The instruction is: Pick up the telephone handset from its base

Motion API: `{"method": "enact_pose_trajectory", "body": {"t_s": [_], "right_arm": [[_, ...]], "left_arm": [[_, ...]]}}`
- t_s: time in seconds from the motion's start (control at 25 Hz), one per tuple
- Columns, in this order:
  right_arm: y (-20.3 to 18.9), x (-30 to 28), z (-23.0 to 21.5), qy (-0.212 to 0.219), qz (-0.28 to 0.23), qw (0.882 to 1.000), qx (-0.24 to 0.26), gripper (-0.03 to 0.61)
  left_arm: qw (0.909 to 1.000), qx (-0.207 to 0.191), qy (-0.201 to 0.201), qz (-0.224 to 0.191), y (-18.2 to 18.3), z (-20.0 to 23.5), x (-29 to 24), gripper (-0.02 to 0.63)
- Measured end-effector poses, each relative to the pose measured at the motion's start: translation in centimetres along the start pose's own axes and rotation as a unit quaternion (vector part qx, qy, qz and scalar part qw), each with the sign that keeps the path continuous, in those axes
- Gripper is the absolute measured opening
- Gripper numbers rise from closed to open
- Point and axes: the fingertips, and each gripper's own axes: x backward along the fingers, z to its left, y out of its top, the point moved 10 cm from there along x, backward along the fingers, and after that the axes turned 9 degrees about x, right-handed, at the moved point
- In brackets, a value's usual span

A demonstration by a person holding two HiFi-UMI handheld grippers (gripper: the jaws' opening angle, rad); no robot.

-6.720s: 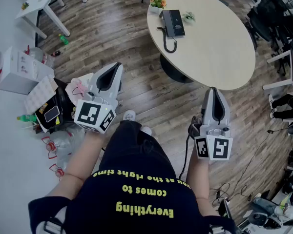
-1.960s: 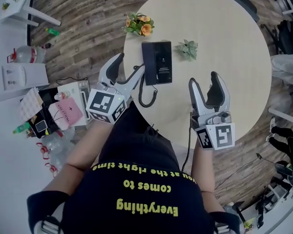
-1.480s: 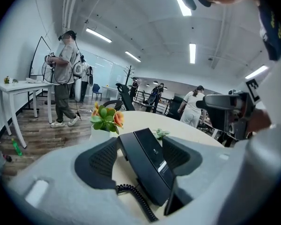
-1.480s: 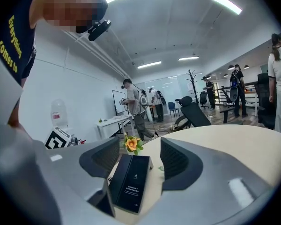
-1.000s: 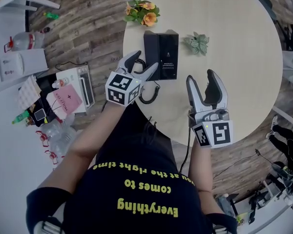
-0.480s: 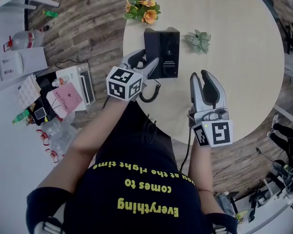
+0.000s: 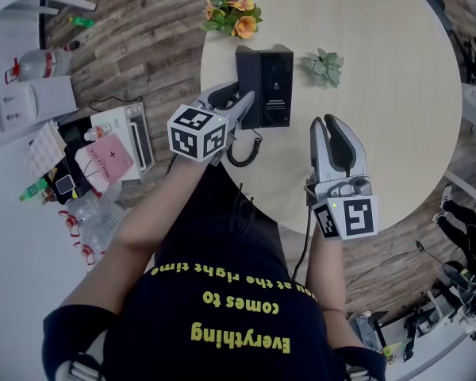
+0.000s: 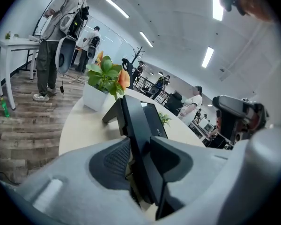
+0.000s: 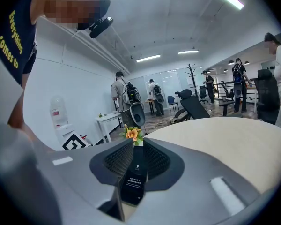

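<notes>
A black telephone base (image 7: 276, 86) lies on the round beige table (image 7: 381, 70), with its handset (image 7: 247, 82) along its left side and a coiled cord (image 7: 239, 151) trailing toward me. My left gripper (image 7: 242, 95) reaches in from the left, and its jaws have just been closing. In the left gripper view the handset (image 8: 136, 121) stands between the pads (image 8: 113, 161), which press on both its sides. My right gripper (image 7: 333, 121) hovers over the table to the right of the phone. Its jaws have just been closing and leave a narrow gap (image 9: 137, 144) with nothing in it.
An orange flower pot (image 7: 234, 14) stands behind the phone and a small green plant (image 7: 324, 66) sits to its right. Boxes, bags and bottles (image 7: 103, 157) litter the wooden floor on the left. Several people (image 8: 51, 41) stand farther back in the room.
I have come up to the table. My left gripper reached the phone's left side and closed on the handset. The right jaws narrowed from wide to a slit without shifting.
</notes>
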Motion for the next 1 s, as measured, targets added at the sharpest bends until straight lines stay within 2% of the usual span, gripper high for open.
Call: {"method": "enact_pose_trajectory", "body": {"t_s": [0.56,0.8,1.0], "right_arm": [[0.3,-0.2,0.5,0.008,0.0,1.0,0.005,0.075],[0.5,-0.1,0.3,0.007,-0.003,1.0,0.005,0.075],[0.6,0.0,0.3,0.006,-0.003,1.0,0.003,0.075]], "left_arm": [[0.9989,-0.01,-0.034,-0.029,0.9,-1.9,1.6,0.075],[0.9989,-0.014,-0.018,-0.041,2.0,-2.4,2.6,0.075],[0.9988,-0.019,0.012,-0.043,2.0,-2.7,3.5,0.074]]}}
